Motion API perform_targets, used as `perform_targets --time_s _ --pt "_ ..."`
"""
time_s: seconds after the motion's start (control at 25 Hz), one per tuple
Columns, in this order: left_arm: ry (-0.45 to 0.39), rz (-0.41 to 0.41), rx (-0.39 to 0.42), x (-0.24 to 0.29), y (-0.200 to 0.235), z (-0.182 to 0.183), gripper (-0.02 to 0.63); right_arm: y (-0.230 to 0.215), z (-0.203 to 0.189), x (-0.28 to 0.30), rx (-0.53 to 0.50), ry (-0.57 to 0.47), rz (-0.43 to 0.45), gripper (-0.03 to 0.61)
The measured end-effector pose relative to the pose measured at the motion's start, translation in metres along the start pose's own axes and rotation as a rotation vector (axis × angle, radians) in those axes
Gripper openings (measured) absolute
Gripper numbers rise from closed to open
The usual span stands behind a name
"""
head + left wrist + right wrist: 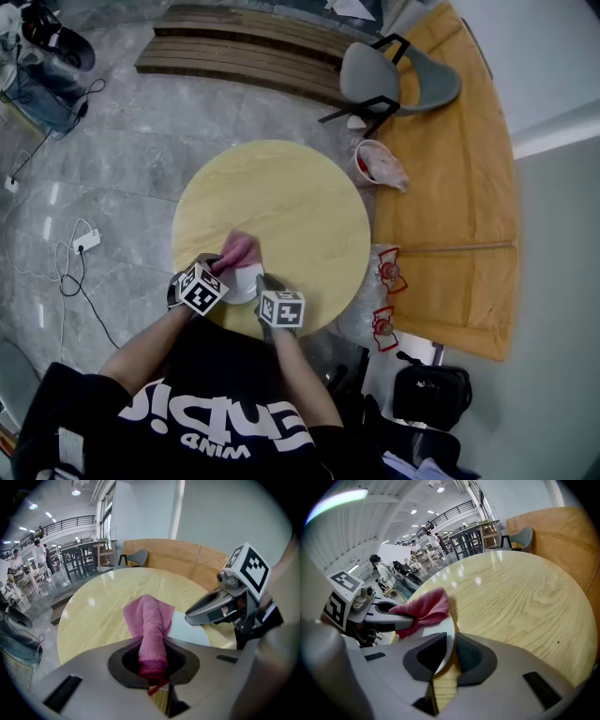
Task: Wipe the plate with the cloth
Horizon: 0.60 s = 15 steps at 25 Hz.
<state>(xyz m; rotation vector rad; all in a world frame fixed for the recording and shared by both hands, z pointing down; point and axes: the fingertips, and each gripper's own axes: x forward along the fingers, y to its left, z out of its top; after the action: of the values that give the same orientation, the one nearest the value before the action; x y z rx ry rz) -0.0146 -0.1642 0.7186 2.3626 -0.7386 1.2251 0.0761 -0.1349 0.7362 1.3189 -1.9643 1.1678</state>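
The white plate [247,285] sits at the near edge of the round wooden table [300,202], on my side of it. It looks tipped up off the tabletop rather than lying flat. My right gripper [445,654] has its jaws clamped on the plate's rim, with the thin white edge running between the two dark pads. The pink cloth [151,620] is bunched into a roll and pinched between the jaws of my left gripper [153,668]. Its loose end spreads over the plate's face, on the part nearer the middle of the table. Both grippers hang over the same near edge of the table, close beside each other, the left just to the left of the right.

Past the far side of the table stands a grey chair [389,80], and a slatted wooden bench [239,49] lies farther off. To the table's right a curved wooden platform [459,197] runs alongside it, with a plastic bag [382,165] lying between the two. A power strip [86,242] lies on the floor to the table's left.
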Motion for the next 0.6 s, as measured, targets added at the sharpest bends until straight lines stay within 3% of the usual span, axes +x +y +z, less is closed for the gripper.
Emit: perform_targets --time_s 0.16,0.28,0.44,0.6 --pt "0.009 0.008 -0.042 -0.01 0.009 -0.002 0.046 -0.002 0.0 0.001 0.031 -0.011 -0.001 0.075" --pt "-0.033 0.018 -0.085 -0.029 0.017 0.006 0.046 0.0 -0.001 0.0 0.047 -0.016 -0.007 0.075" --pt "-0.079 0.017 -0.071 -0.047 0.012 0.023 0.046 -0.002 0.0 -0.001 0.054 -0.02 -0.004 0.075" --pt "-0.094 -0.035 -0.049 -0.046 -0.014 0.032 0.046 -0.002 -0.001 -0.002 0.063 -0.023 0.0 0.075"
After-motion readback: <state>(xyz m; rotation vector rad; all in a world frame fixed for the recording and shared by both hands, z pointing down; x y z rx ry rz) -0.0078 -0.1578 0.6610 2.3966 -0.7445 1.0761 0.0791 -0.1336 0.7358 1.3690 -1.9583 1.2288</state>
